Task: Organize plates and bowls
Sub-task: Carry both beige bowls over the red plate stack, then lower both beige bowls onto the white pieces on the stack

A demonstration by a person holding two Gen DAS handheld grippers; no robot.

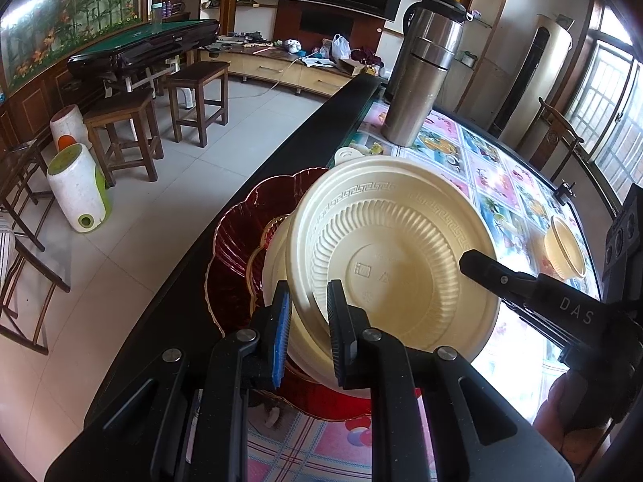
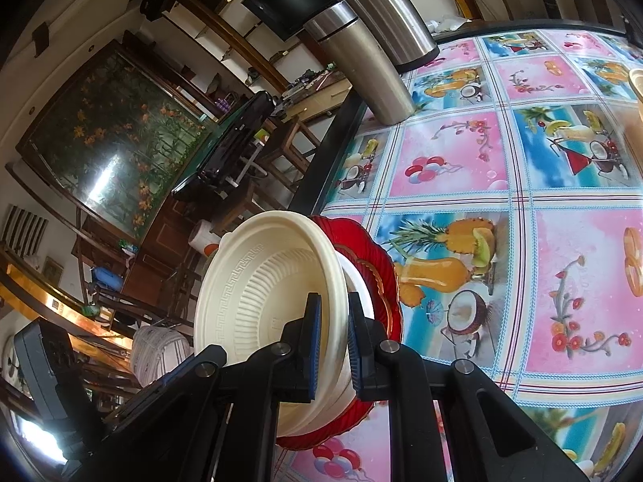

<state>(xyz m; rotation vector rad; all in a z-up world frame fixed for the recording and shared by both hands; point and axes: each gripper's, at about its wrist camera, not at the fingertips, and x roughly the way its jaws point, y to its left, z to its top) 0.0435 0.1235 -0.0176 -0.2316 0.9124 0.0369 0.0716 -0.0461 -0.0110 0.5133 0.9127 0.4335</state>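
Observation:
A cream plastic bowl (image 1: pixel 402 265) is held tilted over another cream bowl (image 1: pixel 277 265), which rests in a scalloped red plate (image 1: pixel 237 249) near the table's left edge. My left gripper (image 1: pixel 309 321) is shut on the top bowl's near rim, one pad inside and one outside. My right gripper (image 1: pixel 480 267) grips the same bowl on its right side; only its upper finger shows there. In the right wrist view that gripper (image 2: pixel 333 333) is clamped on the bowl's rim (image 2: pixel 261 293), with the red plate (image 2: pixel 379 281) behind.
Two steel thermos flasks (image 2: pixel 361 68) stand at the far end of the table, on its fruit-print cloth (image 2: pixel 522 201). One more cream bowl (image 1: pixel 566 249) sits at the right. The dark table edge (image 1: pixel 321 128) drops to a tiled floor with wooden stools (image 1: pixel 120 132).

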